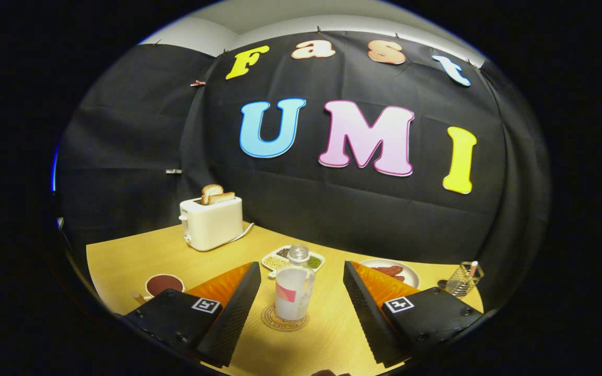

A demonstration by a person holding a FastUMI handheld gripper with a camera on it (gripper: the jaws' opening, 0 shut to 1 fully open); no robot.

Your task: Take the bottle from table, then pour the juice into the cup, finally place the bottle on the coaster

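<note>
Tongs (301, 300) spread wide, gripping nothing; bottle (293, 287) stands upright on coaster (284, 318) between them, cup (163, 284) left.

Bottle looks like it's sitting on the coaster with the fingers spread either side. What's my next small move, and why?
Probably back the gripper straight out. The bottle stands upright on the coaster, and both fingers sit apart from it with clear gaps, so it appears released. The cup by the near finger already holds dark juice.
</note>
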